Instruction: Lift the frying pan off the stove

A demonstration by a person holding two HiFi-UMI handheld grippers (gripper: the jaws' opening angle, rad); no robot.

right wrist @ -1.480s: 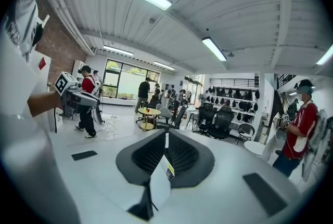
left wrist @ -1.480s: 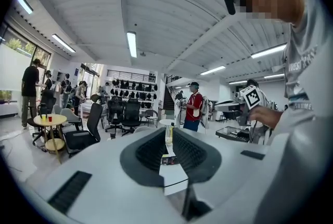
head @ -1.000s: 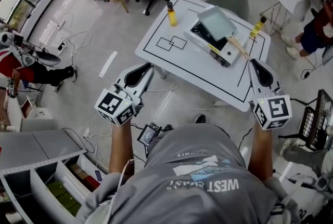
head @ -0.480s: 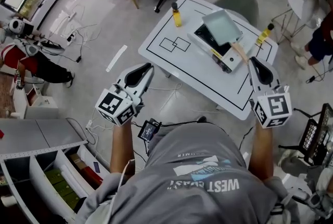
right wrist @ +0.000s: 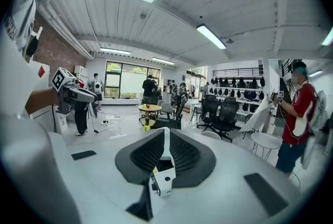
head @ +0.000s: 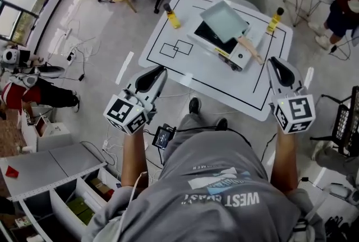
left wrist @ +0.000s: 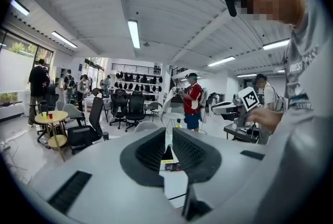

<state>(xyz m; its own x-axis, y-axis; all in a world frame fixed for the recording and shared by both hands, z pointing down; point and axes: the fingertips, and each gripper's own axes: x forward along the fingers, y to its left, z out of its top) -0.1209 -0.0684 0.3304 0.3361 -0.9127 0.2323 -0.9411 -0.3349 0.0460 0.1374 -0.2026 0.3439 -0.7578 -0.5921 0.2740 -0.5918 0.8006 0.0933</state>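
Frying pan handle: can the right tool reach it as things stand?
Probably yes. The handle sticks out toward the right tool, with only bare table between. Its jaws have just been opening, with nothing held between them.

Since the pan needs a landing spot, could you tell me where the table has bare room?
Free on the table: the near strip between stove and front edge, the left part by the drawn rectangles. Crowded far side: stove, frying pan, two bottles.

A yellow bottle (head: 170, 16) and a second bottle (head: 273, 20) stand apart on the white table (head: 221, 82) (black-lined)
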